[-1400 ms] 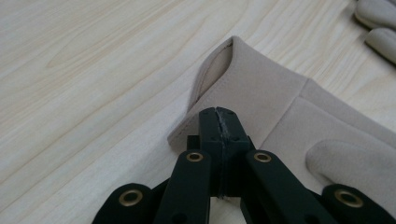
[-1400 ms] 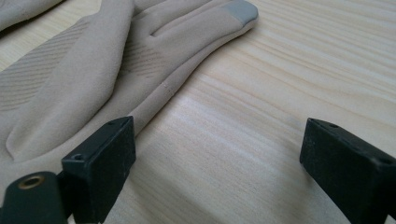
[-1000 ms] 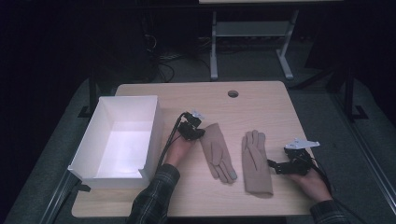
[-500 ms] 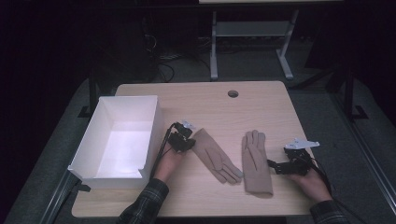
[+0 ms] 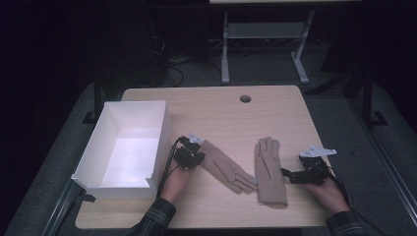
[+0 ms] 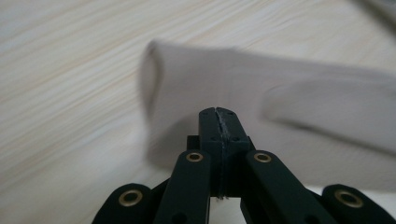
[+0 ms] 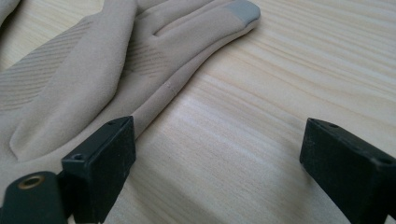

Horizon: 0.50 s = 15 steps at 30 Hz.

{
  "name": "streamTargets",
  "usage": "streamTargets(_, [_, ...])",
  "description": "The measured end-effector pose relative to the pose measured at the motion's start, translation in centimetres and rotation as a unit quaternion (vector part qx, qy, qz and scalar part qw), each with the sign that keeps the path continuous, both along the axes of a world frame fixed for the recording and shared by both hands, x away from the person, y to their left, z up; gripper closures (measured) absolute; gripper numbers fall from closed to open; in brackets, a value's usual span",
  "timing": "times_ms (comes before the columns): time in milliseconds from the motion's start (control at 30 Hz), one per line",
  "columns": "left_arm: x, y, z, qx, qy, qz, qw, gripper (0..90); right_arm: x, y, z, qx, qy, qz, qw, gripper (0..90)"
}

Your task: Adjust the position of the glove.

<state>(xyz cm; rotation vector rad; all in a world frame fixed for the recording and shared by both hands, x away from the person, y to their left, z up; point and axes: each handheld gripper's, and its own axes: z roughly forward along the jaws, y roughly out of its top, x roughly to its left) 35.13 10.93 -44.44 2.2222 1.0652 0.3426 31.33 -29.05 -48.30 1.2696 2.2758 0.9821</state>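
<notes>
L hand-held gripper (image 5: 193, 153) is clenched on the cuff of the left glove (image 5: 227, 166). In the left gripper view its jaws meet tight, with the tan fabric bunched just past the tips. The glove trails away from that gripper to the right, its fingertips touching the second glove (image 5: 270, 172), which lies flat just left of the R hand-held gripper (image 5: 295, 175). R is released: jaws stand wide, resting low on the worktop (image 5: 216, 103), its left jaw at the edge of that glove w/o pinching it.

Judged step: carry the pinched glove to the white box (image 5: 93, 152), which sits right beside L gripper on its far side from the gloves.

To do it well:
- Lift before going sideways, or the dragging fingers may pull the 2nd glove out of place.
- Get the whole glove, incl. the hanging fingers, over the box wall; it's limp and will droop.
- Keep the pinch firm, since the bite is only on the cuff edge and could slip.
- Release only once the glove hangs inside the box.
- R can wait, then take its glove near the cuff.
</notes>
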Motion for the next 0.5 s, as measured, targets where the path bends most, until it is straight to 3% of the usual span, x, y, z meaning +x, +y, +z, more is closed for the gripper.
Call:
streamTargets(100, [-0.8, -1.4, 0.6, -0.021, -0.006, -0.036, 0.9991, 89.7, 0.0, 0.0, 0.0, 0.0, -0.001, 0.0, 1.0, 10.0])
streamTargets(200, [-1.5, -2.9, 1.0, -0.044, -0.003, -0.08, 0.9959, 89.7, 0.0, 0.0, 0.0, 0.0, 0.0, 0.0, 1.0, 10.1])
streamTargets(267, [-2.0, -4.0, 1.2, -0.04, -0.002, -0.109, 0.9933, 89.7, 0.0, 0.0, 0.0, 0.0, 0.0, 0.0, 1.0, 10.1])
streamTargets(400, [-2.7, -5.8, 1.1, -0.042, 0.001, -0.144, 0.9886, 89.7, 0.0, 0.0, 0.0, 0.0, -0.001, 0.0, 1.0, 10.1])
streamTargets(500, [-3.0, -6.7, 0.8, -0.044, 0.008, -0.158, 0.9865, 89.7, 0.0, 0.0, 0.0, 0.0, 0.0, 0.0, 1.0, 10.1])
